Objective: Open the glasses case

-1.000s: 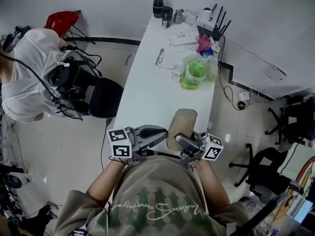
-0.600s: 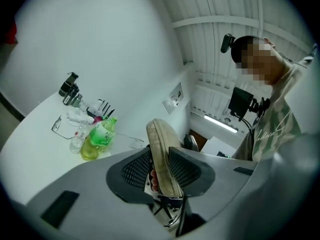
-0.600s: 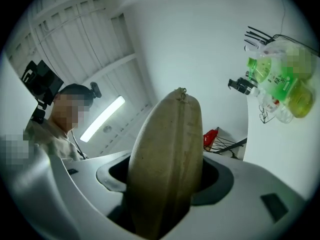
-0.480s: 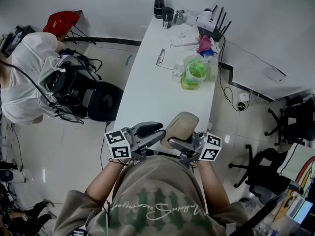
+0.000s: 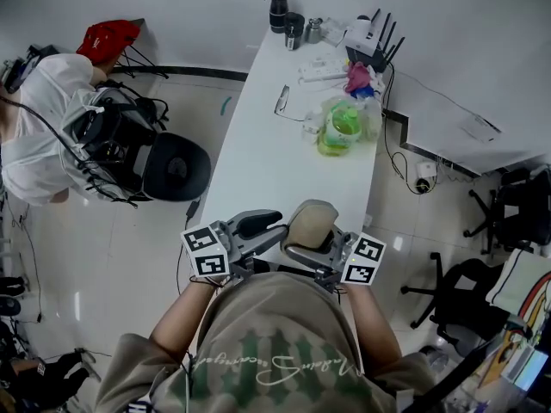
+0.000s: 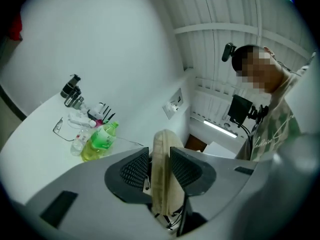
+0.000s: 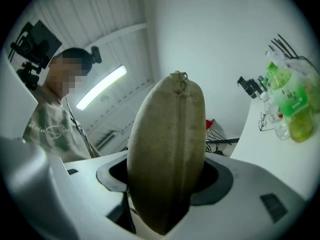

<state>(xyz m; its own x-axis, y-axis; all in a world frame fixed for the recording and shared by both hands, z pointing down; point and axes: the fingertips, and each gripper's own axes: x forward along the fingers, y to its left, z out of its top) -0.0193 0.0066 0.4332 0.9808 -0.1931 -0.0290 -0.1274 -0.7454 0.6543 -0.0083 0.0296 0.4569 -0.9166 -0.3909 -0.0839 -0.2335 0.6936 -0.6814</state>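
I hold a beige zipped glasses case (image 5: 312,222) above the near end of the white table (image 5: 284,162). My right gripper (image 5: 301,248) is shut on its broad sides; in the right gripper view the case (image 7: 167,149) stands on end between the jaws of that gripper (image 7: 167,176), its zip seam facing the camera. My left gripper (image 5: 277,227) points at the case from the left. Its jaws have just been opening, and the case's thin edge (image 6: 161,184) now sits between the left gripper's (image 6: 160,159) dark pads, with no squeeze visible.
Further up the table lie a green bottle in a clear bag (image 5: 340,126), a pair of glasses (image 5: 281,100), a black flask (image 5: 275,9) and a router (image 5: 370,37). Left of the table a person in white (image 5: 43,136) sits by a black chair (image 5: 176,166).
The case has come down and tipped left towards the left gripper, carried by the right gripper. The left jaws have parted and now straddle its edge. The black chair at left shifted.
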